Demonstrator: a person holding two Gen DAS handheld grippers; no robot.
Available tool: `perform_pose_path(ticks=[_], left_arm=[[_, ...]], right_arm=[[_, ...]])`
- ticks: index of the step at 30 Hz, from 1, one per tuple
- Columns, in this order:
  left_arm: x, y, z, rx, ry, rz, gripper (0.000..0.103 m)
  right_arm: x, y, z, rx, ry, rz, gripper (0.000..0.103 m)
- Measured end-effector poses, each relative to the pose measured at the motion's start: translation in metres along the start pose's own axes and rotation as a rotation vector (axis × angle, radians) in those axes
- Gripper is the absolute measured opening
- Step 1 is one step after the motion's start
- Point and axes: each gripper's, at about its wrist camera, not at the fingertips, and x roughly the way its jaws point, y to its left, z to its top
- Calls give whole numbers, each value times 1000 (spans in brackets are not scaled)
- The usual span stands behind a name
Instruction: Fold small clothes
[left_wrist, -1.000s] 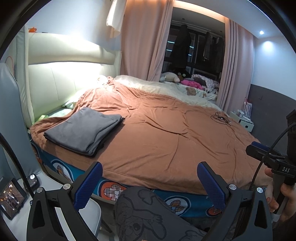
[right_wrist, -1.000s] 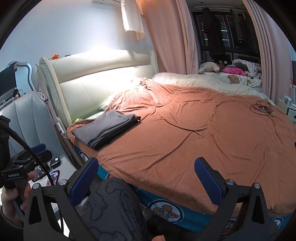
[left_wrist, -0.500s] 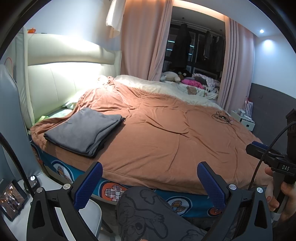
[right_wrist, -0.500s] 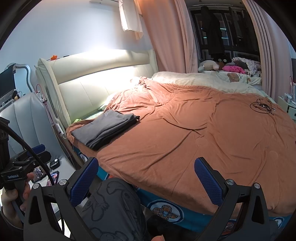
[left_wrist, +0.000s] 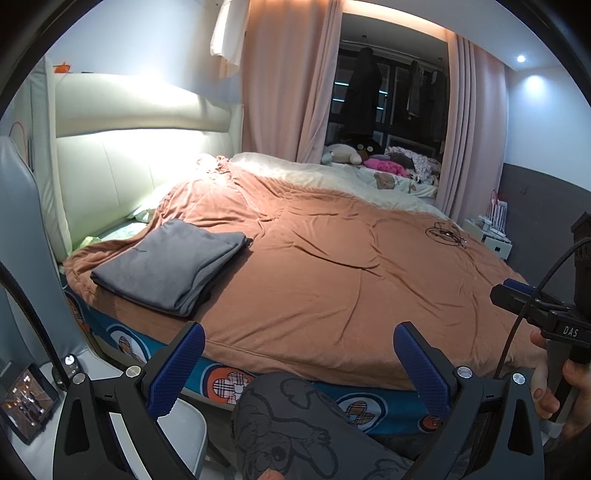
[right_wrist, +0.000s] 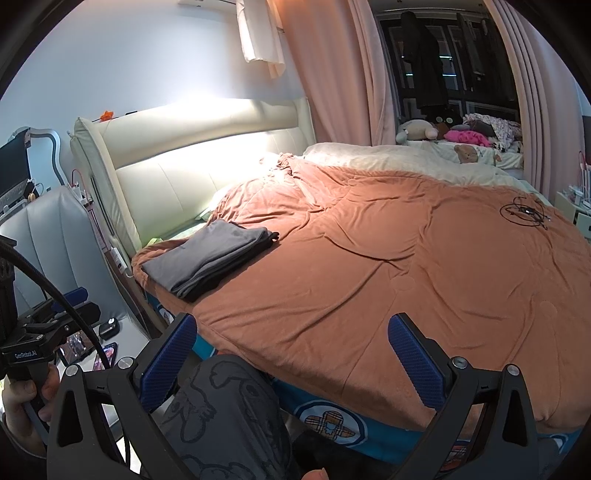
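Left wrist: cable coil on blanket; knee below

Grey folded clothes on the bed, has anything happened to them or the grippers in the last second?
Almost nothing. Only a slight camera drift. The grey folded clothes lie untouched on the orange blanket, and the left gripper and right gripper stay open and empty.

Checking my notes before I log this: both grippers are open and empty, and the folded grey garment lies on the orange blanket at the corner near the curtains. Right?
Not quite. The folded grey garment lies on the orange blanket at the corner near the headboard, not the curtains; the left wrist view shows it. The left gripper and right gripper are indeed open and empty.
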Motion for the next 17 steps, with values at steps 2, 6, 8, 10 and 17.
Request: perform_pose_path(ticks=[2, 6, 8, 10, 17], left_arm=[[-2, -2, -1, 0, 1, -7, 103], [-7, -4, -6, 2, 5, -20, 103], [-11, -4, -8, -3, 5, -30, 103], [-16, -4, -9, -2, 0, -32, 103], [-32, -4, -10, -9, -29, -71, 103]], right_arm=[[-3, -1, -2, 2, -1, -2, 103], [-6, -3, -4, 9, 3, -13, 103], [-9, -3, -5, 11, 5, -17, 103], [-12, 0, -4, 9, 4, -22, 103], [-25, 9, -5, 4, 21, -43, 103]])
